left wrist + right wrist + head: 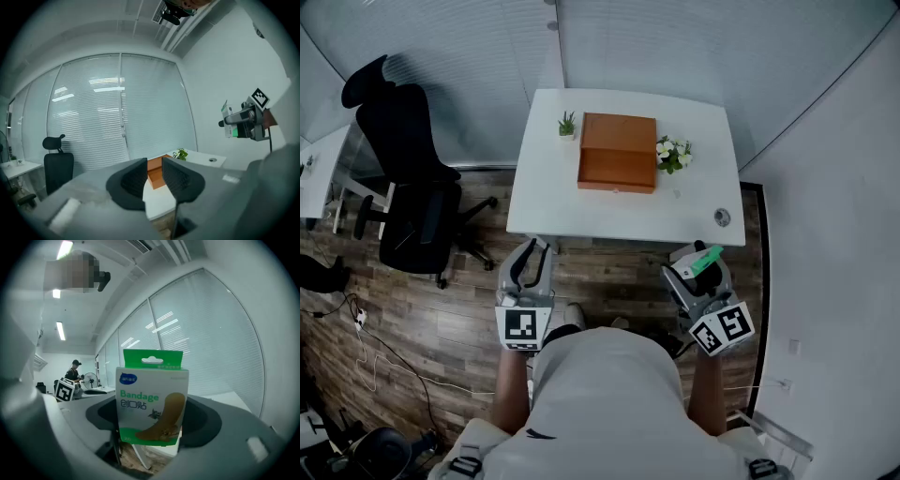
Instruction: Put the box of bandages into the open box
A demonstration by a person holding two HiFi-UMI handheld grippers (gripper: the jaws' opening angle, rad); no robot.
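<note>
An orange-brown box sits at the middle of the white table, ahead of both grippers. In the left gripper view the orange-brown box shows through the slit between the jaws. My right gripper hovers over the floor off the table's near right corner, shut on the green and white box of bandages. In the right gripper view the box of bandages stands upright between the wide-set jaws of the right gripper. My left gripper hangs off the near left corner, nearly closed and empty.
A small potted plant stands left of the box and white flowers right of it. A round grommet is set in the table's right front. A black office chair stands left of the table on the wooden floor.
</note>
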